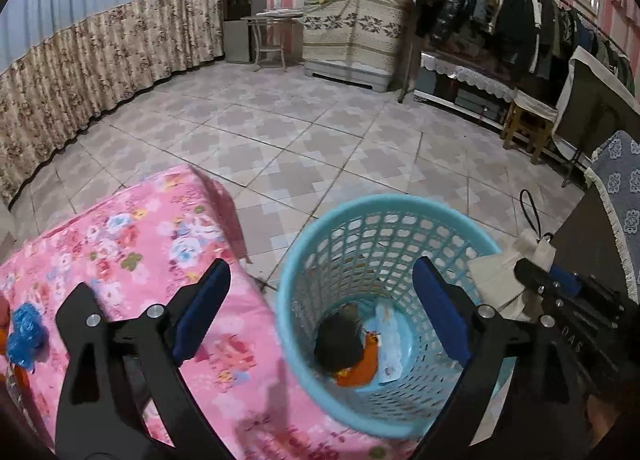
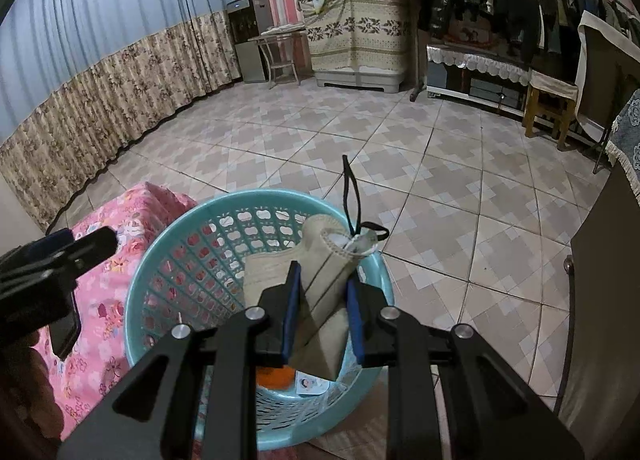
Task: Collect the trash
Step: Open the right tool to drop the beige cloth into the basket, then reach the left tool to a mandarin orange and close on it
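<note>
A light blue mesh waste basket [image 1: 384, 219] stands on the floor beside a table with a pink floral cloth [image 1: 132, 244]. It holds a dark lump, an orange scrap [image 1: 362, 366] and a white wrapper. My left gripper [image 1: 322, 292] is open and empty, above the basket's left rim. My right gripper [image 2: 322, 292] is shut on a beige cloth pouch with a black cord [image 2: 324, 264], held over the basket [image 2: 160, 256]. The pouch also shows at the right of the left wrist view [image 1: 500, 276]. A blue crumpled wrapper [image 1: 25, 334] lies on the table at far left.
Tiled floor [image 1: 300, 131] stretches ahead to a floral curtain [image 1: 80, 71], a covered cabinet [image 1: 352, 31], a small side table [image 1: 272, 35], a clothes rack [image 1: 500, 7] and a wooden stool [image 1: 528, 123]. A dark cabinet side [image 2: 600, 300] stands close on the right.
</note>
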`<state>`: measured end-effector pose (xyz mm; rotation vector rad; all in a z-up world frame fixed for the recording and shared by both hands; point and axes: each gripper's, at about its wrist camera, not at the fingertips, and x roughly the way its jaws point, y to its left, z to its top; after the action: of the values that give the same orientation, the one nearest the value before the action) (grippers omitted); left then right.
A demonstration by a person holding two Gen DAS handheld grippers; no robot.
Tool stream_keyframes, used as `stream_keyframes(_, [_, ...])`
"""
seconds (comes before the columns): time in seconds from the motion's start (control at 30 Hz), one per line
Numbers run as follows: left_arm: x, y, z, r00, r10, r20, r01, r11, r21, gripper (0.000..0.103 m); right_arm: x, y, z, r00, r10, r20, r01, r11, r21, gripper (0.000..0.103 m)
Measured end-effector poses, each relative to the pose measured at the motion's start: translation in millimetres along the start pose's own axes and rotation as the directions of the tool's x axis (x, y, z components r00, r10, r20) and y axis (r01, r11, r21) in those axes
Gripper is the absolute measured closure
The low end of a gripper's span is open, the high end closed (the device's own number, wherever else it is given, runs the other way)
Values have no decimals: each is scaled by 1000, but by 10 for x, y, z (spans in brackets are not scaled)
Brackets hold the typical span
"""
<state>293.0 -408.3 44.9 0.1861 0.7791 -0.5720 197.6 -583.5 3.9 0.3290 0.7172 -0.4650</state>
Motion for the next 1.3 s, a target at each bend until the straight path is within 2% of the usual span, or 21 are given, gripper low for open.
stream_keyframes(0.07, [-47,66,-52,1000,25,7,-25,1000,-10,6,28,30,-12,1000,2,-8,-2,1000,-7,81])
stream_keyframes(0.33, [-105,478,-285,994,110,-7,-111,993,-47,5,92,237,-54,1000,15,-12,-15,999,-42,80])
stream_keyframes(0.57, [-160,775,-469,992,122,-23,-123,989,-85,5,188,381,-83,1000,-9,0,9,999,-39,77])
stream_keyframes(0.67, [-162,843,-528,990,136,-31,-138,987,-82,5,184,411,-73,1000,-7,18,7,1000,-17,58])
stream_keyframes(0.7, [-161,877,-555,990,138,-36,-140,987,-82,5,181,414,-69,1000,-23,19,23,1000,-12,39])
stream_keyframes(0.73, [-166,907,-583,989,141,-39,-144,986,-82,5,172,422,-71,998,-47,28,47,999,-7,26])
stream_keyframes(0.87, [-272,1072,-662,986,164,-32,-167,982,-91,5,165,485,-55,997,-74,28,74,997,-22,26])
stream_keyframes(0.93, [-348,1169,-687,985,168,-30,-171,980,-104,5,142,559,-54,997,-76,29,77,996,-44,20])
stream_keyframes(1.1, [-605,1522,-805,975,220,-19,-221,966,-136,5,-6,907,-57,998,-19,53,25,994,-106,11])
stream_keyframes(1.3, [-967,2112,-1107,949,315,-33,-315,932,-178,5,-180,1583,-187,994,89,57,-75,972,-222,11])
